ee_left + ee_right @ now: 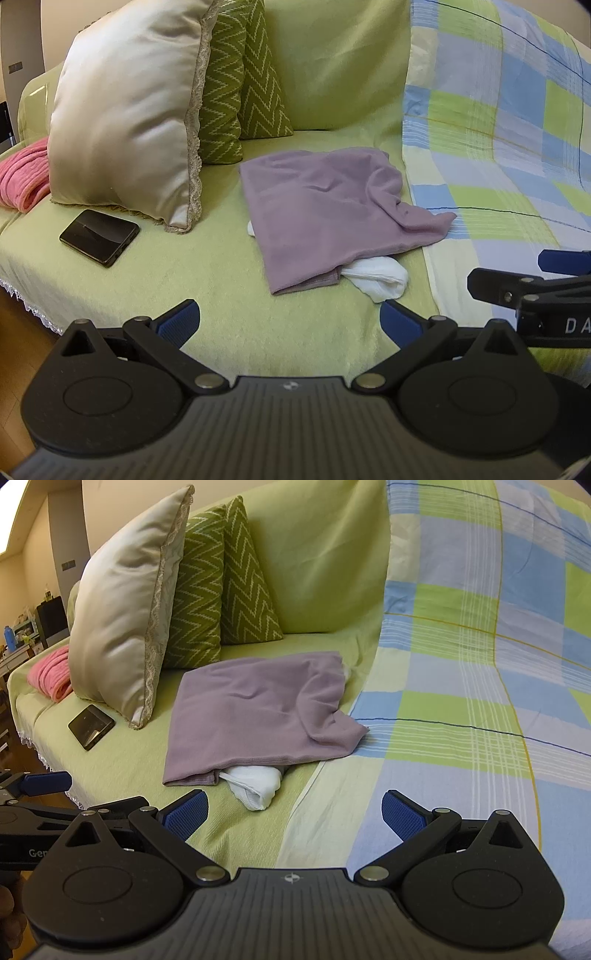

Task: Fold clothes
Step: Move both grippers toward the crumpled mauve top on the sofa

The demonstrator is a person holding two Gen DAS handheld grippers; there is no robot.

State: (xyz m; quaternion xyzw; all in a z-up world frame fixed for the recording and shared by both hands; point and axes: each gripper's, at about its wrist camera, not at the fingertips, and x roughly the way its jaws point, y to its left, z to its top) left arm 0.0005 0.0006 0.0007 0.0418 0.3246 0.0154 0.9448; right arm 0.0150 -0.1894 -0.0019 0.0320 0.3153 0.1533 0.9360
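A sofa under a pale green cover carries everything. Straight ahead of the jaws lies a purple garment over a white cloth. Ahead to the left: a dark phone, a cream cushion, two green zigzag cushions and a pink towel. To the right, a checked blanket.

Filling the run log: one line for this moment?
left gripper open | right gripper open | purple garment on sofa, ungrasped, over white cloth

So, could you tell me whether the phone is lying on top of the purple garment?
No, the phone lies on the green sofa cover, apart from the purple garment.
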